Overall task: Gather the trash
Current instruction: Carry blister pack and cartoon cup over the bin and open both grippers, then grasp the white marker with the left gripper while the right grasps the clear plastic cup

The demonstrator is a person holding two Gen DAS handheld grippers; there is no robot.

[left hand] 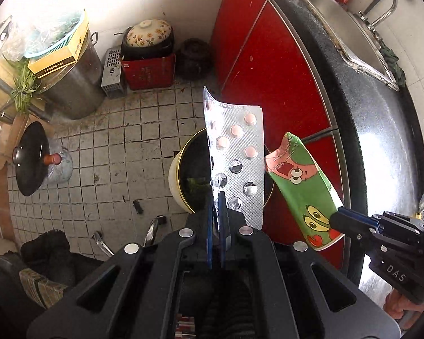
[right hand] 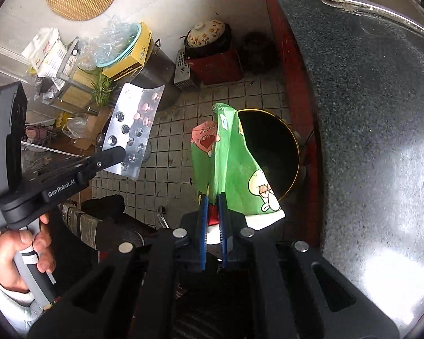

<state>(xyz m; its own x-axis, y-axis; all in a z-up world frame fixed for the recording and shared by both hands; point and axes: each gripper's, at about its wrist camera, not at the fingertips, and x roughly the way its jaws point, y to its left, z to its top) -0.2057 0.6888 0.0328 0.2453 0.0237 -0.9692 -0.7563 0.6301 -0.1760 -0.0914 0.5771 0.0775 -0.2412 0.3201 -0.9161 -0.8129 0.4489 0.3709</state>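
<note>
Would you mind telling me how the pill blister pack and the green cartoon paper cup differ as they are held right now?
The blister pack is a flat silver foil sheet; the paper cup is green, printed with cartoons and squashed. The left gripper pinches the blister pack, the right gripper the paper cup. The blister pack keeps some pink pills; nothing shows inside the cup. Both hang above the open bin.

I count two hand-held grippers: left hand-held gripper, right hand-held gripper. One blister pack, four pink pills left in it. One green wrapper. One bin.
</note>
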